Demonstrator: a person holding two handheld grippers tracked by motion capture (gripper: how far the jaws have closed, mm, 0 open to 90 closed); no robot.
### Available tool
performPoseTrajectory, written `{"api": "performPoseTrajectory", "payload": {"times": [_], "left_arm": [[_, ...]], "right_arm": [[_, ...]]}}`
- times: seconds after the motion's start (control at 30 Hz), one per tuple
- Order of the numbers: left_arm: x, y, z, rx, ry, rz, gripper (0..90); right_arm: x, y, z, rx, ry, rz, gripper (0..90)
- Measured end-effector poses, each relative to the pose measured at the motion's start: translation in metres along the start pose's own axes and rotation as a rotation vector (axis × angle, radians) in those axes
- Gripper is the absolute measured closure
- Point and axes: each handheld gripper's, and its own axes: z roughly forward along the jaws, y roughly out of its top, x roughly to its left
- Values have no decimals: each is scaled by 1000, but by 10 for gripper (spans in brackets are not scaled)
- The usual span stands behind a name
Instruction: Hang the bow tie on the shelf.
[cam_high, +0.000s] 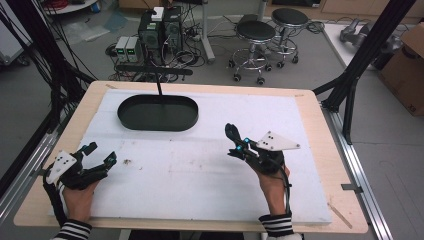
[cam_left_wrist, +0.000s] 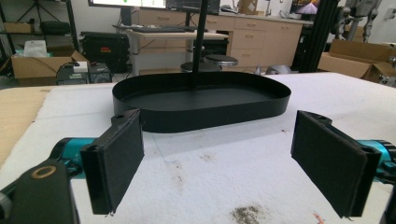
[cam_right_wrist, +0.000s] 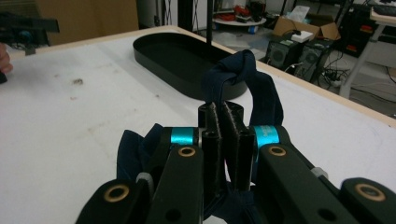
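I can read no brand or label anywhere; the marking on the cardboard box (cam_high: 406, 70) at the far right is too small to make out.

My right gripper (cam_right_wrist: 219, 114) has its jaws pressed together on a dark blue cloth (cam_right_wrist: 252, 88), which loops up above the pads and hangs down on both sides. From above, my right gripper (cam_high: 235, 142) sits over the right half of the table with the cloth (cam_high: 231, 131) bunched at its tip. My left gripper (cam_left_wrist: 215, 154) has its jaws spread wide with nothing between them, and from above it (cam_high: 102, 156) lies low near the left edge.

A black oval tray (cam_high: 125, 117) stands toward the far side of the white sheet (cam_high: 200, 175), well apart from both grippers, with a thin black post (cam_high: 159, 82) rising at its far rim. The sheet has small dirty specks (cam_high: 127, 161) just beside my left gripper. It lies on a light wooden table (cam_high: 330, 165).

Beyond the table stand two stools (cam_high: 255, 42), computer towers (cam_high: 160, 30) amid tangled cables, and black frame struts (cam_high: 365, 55).
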Motion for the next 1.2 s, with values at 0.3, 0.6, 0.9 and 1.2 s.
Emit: {"api": "performPoseTrajectory", "payload": {"times": [0.3,0.6,0.9,1.2], "left_arm": [[0,0,0,2,0,3,174],[0,0,0,2,1,0,174],[1,0,0,0,-1,-7,174],[2,0,-1,-6,-4,-24,174]], "right_arm": [[2,18,15,-79,8,41,858],[-5,38,33,-123,27,87,858],[-9,55,47,-139,30,84,858],[-16,67,64,-153,30,102,857]]}}
